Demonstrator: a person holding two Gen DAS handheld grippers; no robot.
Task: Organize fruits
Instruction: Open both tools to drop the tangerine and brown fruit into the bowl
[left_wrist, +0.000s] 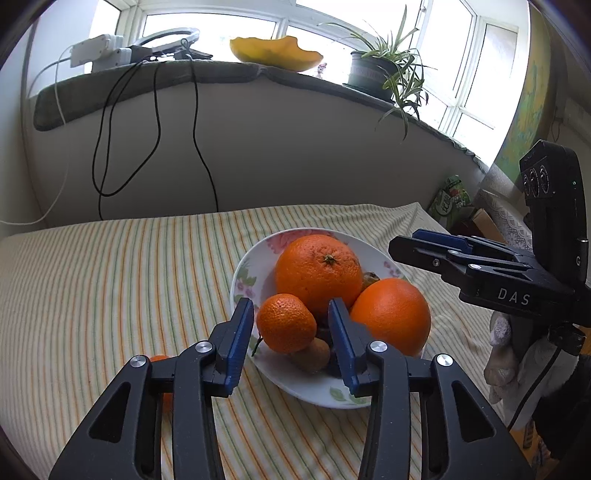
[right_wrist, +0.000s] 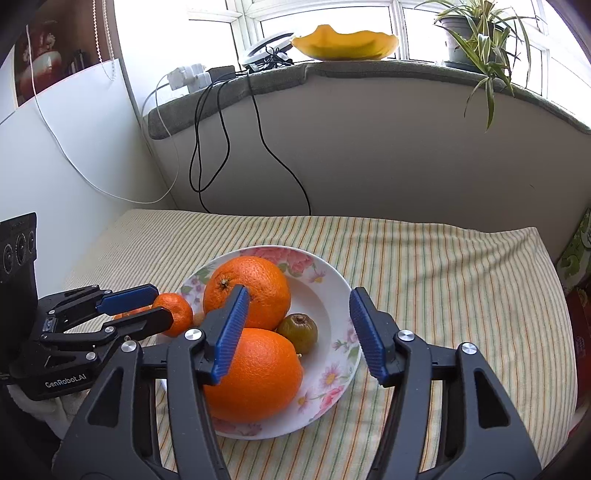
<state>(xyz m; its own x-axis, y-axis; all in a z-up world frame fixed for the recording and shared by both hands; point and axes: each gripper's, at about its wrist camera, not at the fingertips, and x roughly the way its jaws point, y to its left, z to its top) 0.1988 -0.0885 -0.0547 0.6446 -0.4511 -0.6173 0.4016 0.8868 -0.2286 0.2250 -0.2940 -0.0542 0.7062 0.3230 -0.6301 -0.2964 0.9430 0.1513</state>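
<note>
Kiwi seen clearly from right wrist only; both grippers, left and right, agape, gripping nothing; bare striped bed beyond plate.

Two oranges, perhaps two mandarins.

Oranges in plate — plate on tablecloth.

A small orange fruit on the striped cloth shows only as slivers behind the black left gripper. The brown fruits beneath the mandarin are half covered (kind unclear).
</note>
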